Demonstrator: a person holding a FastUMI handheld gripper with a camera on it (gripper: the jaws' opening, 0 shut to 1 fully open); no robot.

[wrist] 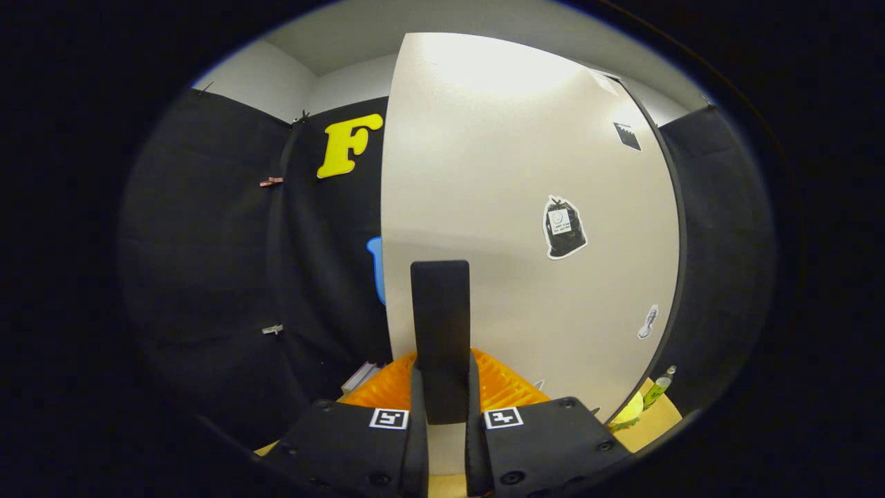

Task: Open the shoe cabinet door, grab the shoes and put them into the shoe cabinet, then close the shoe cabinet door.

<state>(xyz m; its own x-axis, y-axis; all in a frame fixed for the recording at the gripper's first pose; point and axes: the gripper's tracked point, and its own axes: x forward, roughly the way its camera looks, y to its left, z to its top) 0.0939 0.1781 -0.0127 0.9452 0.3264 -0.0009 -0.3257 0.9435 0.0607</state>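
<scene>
right now the gripper (440,415) is closed tight, its two fingers pressed together with nothing between them. just ahead of the fingers stands the big pale cabinet door (511,207), with a dark bag sticker (564,227) on it. an orange ridged thing (498,387) lies low behind the fingers. a green bottle (659,387) stands past the door's far edge.

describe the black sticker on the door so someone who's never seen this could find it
Start at the big pale cabinet door ahead of the tool, whose fingers look closed on a dark upright handle. Right of the handle, about halfway up the door, sits the black sticker, shaped like a tied bag with a white outline. The other stickers on the door are smaller.
</scene>
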